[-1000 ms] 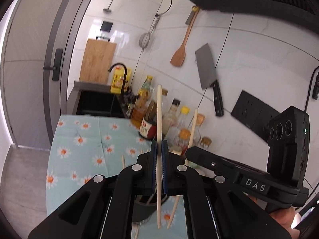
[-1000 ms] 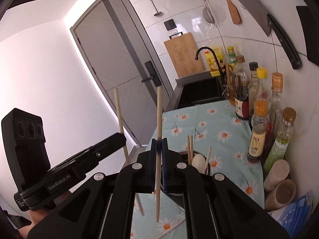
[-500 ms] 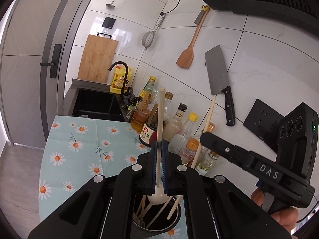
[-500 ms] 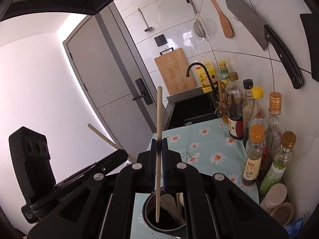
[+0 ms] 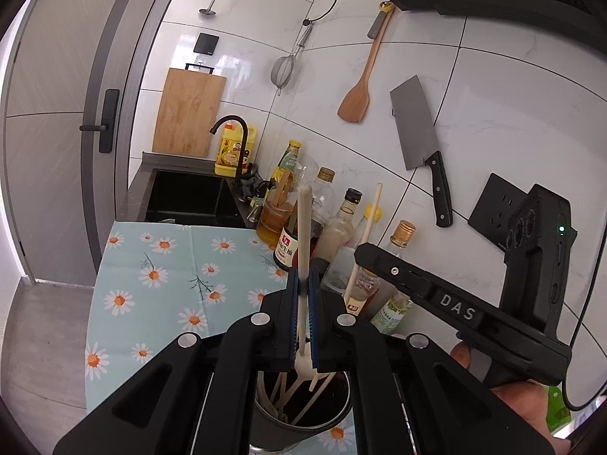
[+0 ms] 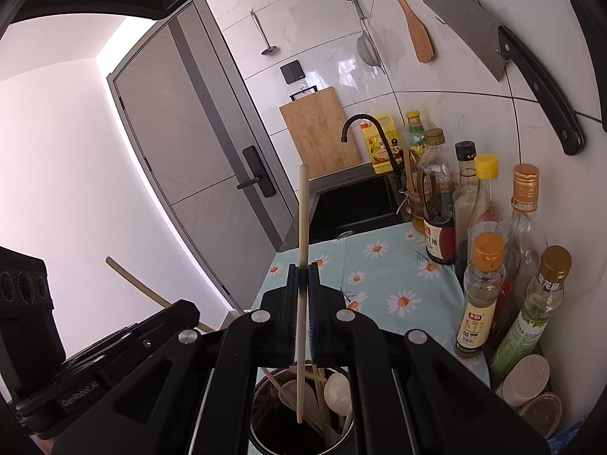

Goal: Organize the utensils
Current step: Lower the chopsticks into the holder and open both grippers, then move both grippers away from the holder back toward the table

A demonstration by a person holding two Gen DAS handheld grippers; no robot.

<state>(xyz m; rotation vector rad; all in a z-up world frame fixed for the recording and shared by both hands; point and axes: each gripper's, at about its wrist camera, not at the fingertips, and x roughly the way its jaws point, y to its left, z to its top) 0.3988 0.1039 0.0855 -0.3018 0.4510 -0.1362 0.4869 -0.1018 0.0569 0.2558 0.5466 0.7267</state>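
though holder (image 5: 303, 413) rim half hidden, left gripper (image 5: 302, 288) clamps spoon (image 5: 303, 227), right gripper (image 6: 302, 284) clamps chopstick (image 6: 302, 227)

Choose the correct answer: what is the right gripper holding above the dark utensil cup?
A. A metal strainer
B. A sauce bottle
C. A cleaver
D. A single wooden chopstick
D: in the right wrist view the right gripper is shut on a thin wooden chopstick, upright, its lower tip hanging over the open mouth of the utensil cup.
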